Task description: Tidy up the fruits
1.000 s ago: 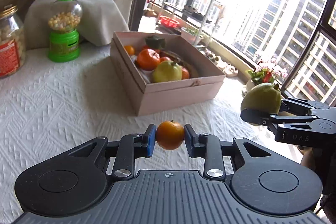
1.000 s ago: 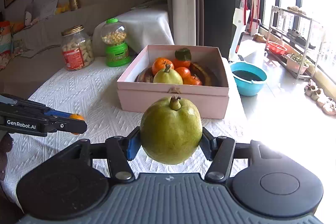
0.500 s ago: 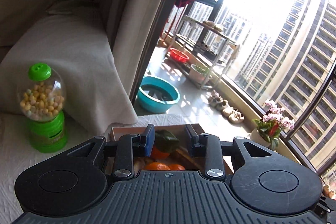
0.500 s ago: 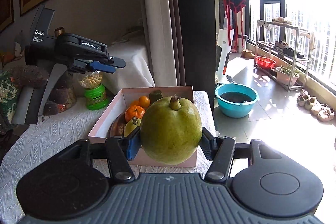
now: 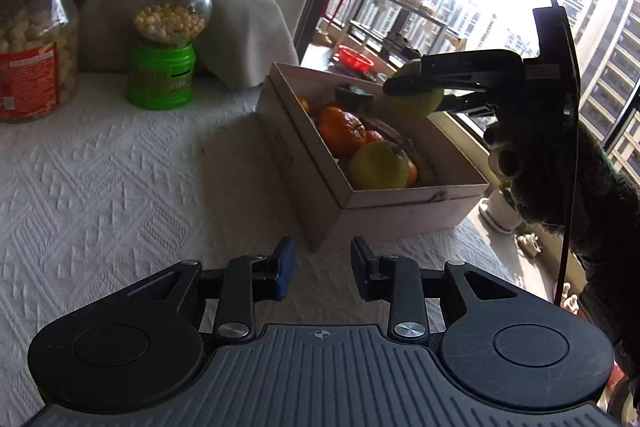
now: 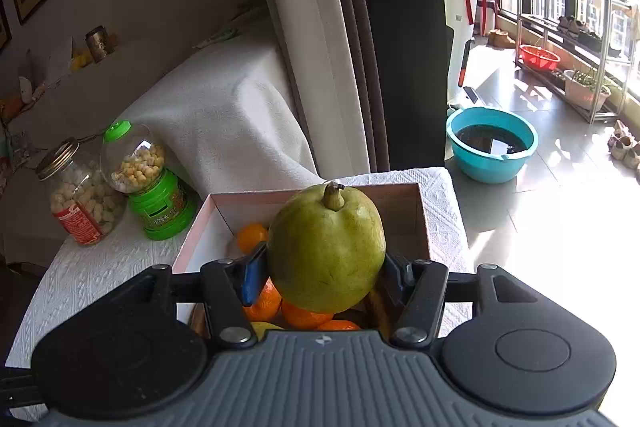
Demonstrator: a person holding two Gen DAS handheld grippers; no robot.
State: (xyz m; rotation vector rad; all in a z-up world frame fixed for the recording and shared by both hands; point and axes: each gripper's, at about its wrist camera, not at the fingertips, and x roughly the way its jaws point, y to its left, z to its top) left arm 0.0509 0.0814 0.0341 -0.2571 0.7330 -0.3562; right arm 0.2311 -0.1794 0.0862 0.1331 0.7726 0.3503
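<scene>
Holding the green pear (image 6: 326,251) in my right gripper (image 6: 324,273), I have it hanging above the pink box (image 5: 400,205), over the fruit already inside. My jaws are spread wide around its belly and closed firmly against both sides, stem pointing up. My left gripper (image 5: 322,265) is parted and carries nothing; it sits low over the tabletop (image 5: 100,179), on the near side of the box and apart from it.

Inside the box I can see a big orange (image 5: 342,131), a yellow pear (image 5: 378,165), smaller oranges and a dark green fruit (image 5: 352,97) toward the far wall. It looks crowded, and that is my worry. If I let go from this height, the pear could land on a rounded orange, bruise, and roll against the box wall or bounce out toward the window side. If I lower it blind, my fingers may jam between the fruit and shove the oranges about. The box sits near the tabletop edge on that side, so a hard push could slide it. I cannot tell how much free floor remains in the box beneath the pear.
</scene>
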